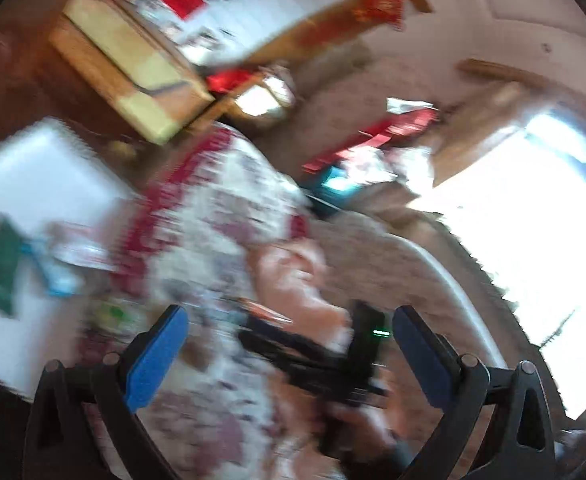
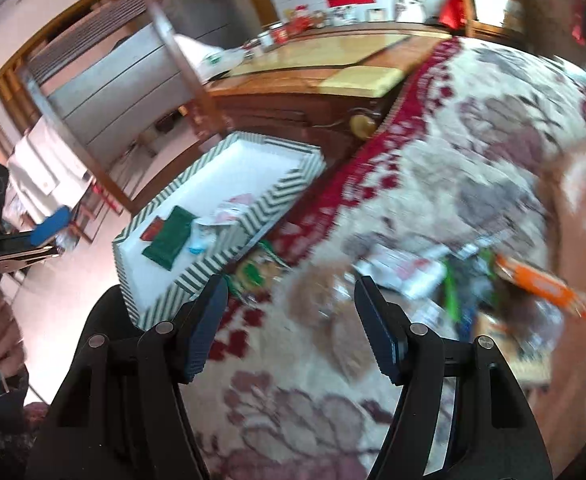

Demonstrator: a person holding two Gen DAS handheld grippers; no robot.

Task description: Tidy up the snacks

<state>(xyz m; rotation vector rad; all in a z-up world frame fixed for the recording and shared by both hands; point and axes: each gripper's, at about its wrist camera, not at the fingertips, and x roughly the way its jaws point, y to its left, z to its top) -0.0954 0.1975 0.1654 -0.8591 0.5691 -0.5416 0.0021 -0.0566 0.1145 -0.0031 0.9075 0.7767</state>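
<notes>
Right wrist view: the right gripper (image 2: pixel 291 320) hangs with its dark ribbed pads spread wide and nothing between them, above a floral tablecloth (image 2: pixel 453 152) — cream fabric with mauve blooms and a red patterned border. Loose snack packets (image 2: pixel 409 272) lie heaped on that cloth just beyond the gripper's far finger; an orange wrapper (image 2: pixel 541 280) is the clearest, the rest too blurred to identify. A rectangular tray (image 2: pixel 253 216) with green-and-white chevron walls and a white floor sits at the cloth's border edge, holding a dark green packet (image 2: pixel 169 236) and a pale blue one (image 2: pixel 201 242). Another green-printed packet (image 2: pixel 253 270) lies on the cloth against the tray's outer wall. Beyond the cloth stands a wooden cabinet (image 2: pixel 293 96) with a glossy top.

Left wrist view — heavily motion-blurred: the left gripper (image 1: pixel 289 344) has its blue pads far apart, holding nothing, over the same cloth.
</notes>
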